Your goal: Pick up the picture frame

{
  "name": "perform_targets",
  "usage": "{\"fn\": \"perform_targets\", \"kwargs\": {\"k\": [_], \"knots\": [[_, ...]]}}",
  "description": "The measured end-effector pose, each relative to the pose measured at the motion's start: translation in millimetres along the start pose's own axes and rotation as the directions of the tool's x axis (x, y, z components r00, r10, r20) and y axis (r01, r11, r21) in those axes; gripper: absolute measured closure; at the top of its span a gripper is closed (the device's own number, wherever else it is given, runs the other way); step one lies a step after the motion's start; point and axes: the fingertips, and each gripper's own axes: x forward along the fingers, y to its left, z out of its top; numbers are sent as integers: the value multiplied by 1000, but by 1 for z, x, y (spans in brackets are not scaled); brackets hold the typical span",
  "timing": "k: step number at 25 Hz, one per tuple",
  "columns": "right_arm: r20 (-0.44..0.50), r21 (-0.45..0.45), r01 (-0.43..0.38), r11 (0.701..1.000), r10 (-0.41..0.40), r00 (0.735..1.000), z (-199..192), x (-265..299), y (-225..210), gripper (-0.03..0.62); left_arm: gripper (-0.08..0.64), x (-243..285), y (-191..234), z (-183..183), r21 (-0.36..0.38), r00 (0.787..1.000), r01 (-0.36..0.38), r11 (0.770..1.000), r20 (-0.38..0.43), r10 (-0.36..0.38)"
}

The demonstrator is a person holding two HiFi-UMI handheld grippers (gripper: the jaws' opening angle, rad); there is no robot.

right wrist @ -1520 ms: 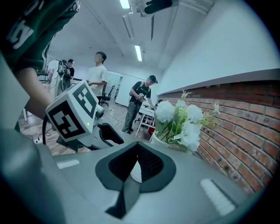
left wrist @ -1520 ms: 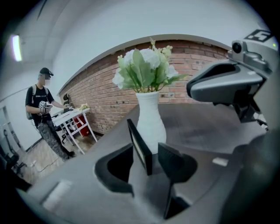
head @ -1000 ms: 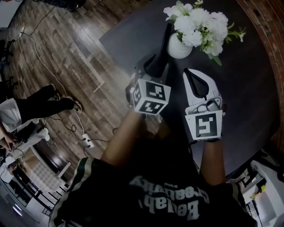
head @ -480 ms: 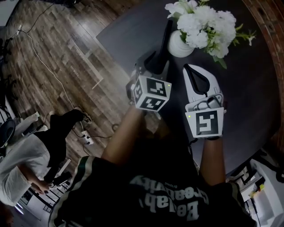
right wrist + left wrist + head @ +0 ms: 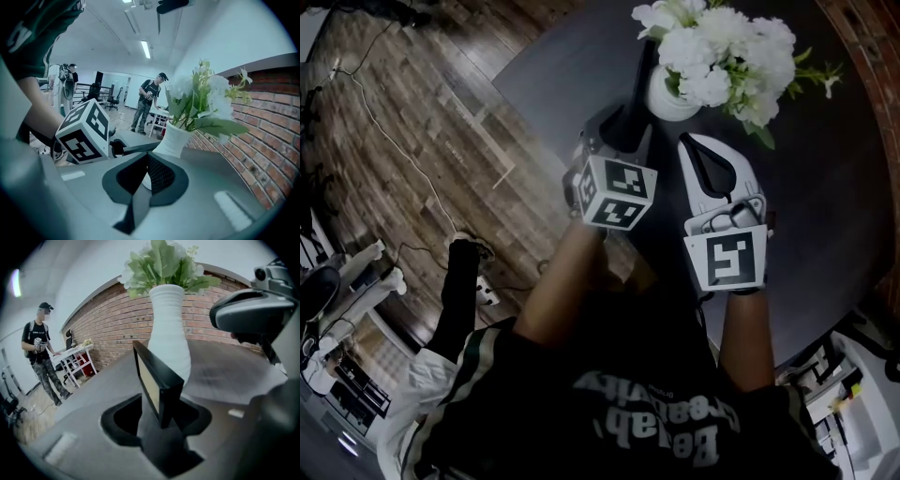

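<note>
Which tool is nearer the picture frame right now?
Left. The left tool is clamped on the picture frame at its edge; the right tool sits apart to the frame's right, jaws together and empty.

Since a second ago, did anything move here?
Only the person in the background moved, walking from the picture's left edge down toward its bottom. On the table nothing really changed. The left gripper still holds the picture frame next to the vase. The right gripper stays shut and empty beside it.
</note>
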Motion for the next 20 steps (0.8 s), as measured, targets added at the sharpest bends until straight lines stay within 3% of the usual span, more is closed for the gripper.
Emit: {"fn": "perform_targets", "kwargs": {"k": [20], "knots": [[-8,44,6,999,-6,1000,-13,0,-2,586,387,17,-2,-8,20,1000,-19,1000,-24,20]]}}
